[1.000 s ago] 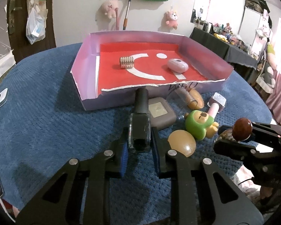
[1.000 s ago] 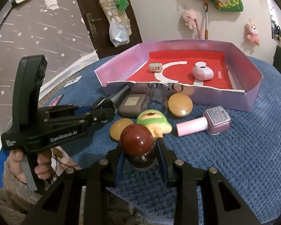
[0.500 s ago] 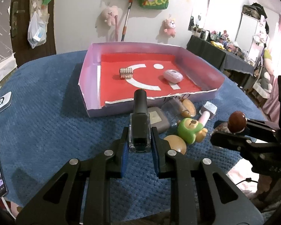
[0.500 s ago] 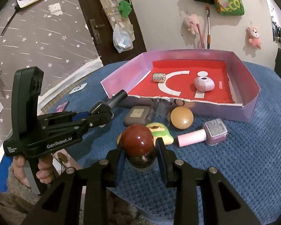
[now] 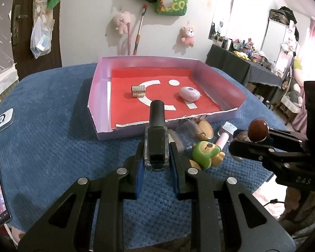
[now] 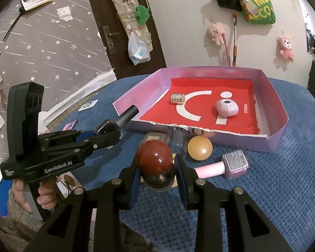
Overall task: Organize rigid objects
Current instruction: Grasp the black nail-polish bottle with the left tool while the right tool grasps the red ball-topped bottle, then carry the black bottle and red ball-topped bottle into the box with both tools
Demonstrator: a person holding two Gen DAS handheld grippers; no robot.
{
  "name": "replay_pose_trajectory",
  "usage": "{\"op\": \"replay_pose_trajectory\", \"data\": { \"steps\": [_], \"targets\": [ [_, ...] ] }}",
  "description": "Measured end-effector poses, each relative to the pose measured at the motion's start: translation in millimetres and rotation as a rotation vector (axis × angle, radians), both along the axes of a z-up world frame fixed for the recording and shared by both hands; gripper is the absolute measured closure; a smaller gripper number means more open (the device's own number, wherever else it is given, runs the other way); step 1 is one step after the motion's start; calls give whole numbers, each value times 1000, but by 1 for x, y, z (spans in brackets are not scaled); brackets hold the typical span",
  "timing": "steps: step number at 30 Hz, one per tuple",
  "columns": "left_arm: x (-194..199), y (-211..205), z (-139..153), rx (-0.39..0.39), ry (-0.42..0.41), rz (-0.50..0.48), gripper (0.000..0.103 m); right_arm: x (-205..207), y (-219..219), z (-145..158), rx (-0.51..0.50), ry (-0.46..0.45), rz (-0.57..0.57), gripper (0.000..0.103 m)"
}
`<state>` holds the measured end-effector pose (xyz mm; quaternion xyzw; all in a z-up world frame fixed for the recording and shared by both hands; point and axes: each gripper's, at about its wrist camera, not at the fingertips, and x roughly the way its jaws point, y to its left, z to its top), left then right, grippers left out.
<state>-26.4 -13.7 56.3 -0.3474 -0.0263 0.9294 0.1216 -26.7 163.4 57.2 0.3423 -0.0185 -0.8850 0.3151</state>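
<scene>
Two tongs we see, both in front of the box (image 5: 98,109): left tongs (image 5: 156,163) grip a dark polish bottle (image 5: 156,145), right tongs (image 6: 157,174) grip a brown-capped jar (image 6: 154,157). Inside the box: bead cube (image 5: 139,91), pink case (image 5: 189,93). Pink polish (image 6: 226,166) lies before it on the tabletop (image 5: 52,147).
</scene>
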Motion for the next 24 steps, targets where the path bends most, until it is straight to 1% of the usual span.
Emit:
{"op": "replay_pose_trajectory", "data": {
  "steps": [14,24],
  "targets": [
    [-14,8,18,7,39,-28,83,-15,2,12,-4,17,6,70],
    [-34,14,22,9,49,-43,83,-36,4,21,0,25,6,70]
  ]
}}
